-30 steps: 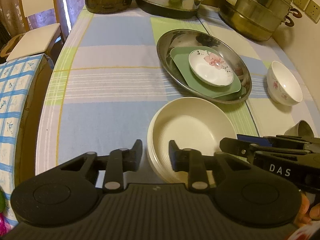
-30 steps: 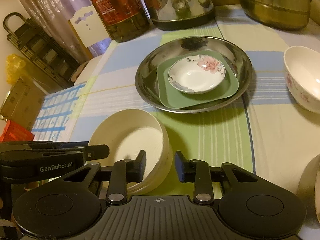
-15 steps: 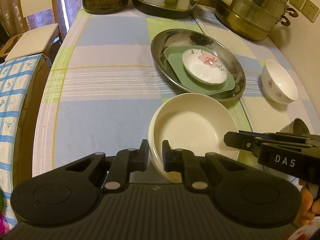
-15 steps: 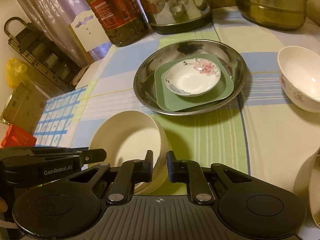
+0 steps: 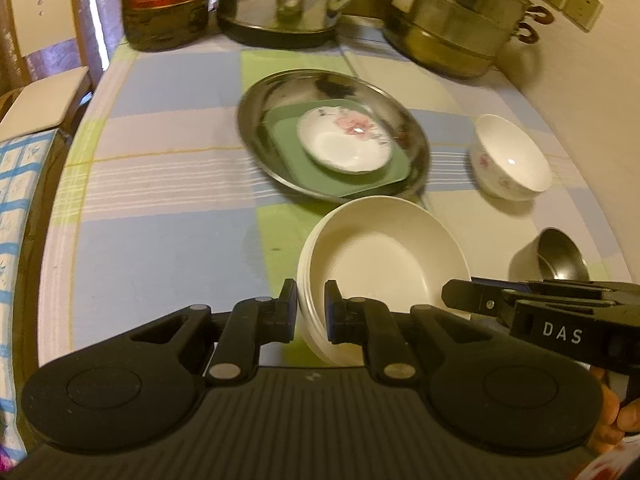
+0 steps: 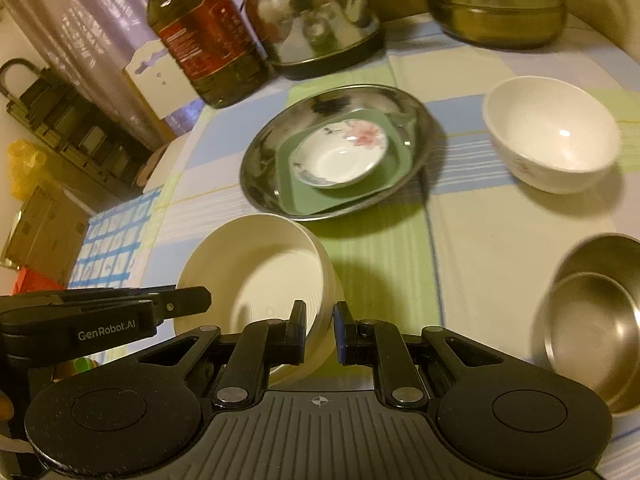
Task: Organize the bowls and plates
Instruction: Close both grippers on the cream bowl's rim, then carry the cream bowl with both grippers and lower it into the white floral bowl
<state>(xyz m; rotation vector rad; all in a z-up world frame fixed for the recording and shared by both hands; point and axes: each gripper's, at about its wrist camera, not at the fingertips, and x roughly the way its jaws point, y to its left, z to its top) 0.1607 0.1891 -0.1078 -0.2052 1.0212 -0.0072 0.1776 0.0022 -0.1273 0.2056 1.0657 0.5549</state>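
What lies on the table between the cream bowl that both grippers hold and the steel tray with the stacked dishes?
Nothing: in the right wrist view only bare striped tablecloth separates the cream bowl from the steel tray.

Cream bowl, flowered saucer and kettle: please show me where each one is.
Cream bowl [image 5: 380,252]: left wrist view, inner bottom.
Flowered saucer [image 5: 344,144]: left wrist view, centre of its well.
Kettle [image 6: 316,20]: right wrist view, shiny body.

1 cream bowl stack [image 5: 384,256], 1 steel tray [image 5: 332,136], 1 green plate [image 5: 340,178], 1 floral saucer [image 5: 344,144], 1 white bowl [image 5: 512,158], 2 nested steel bowls [image 6: 596,316].
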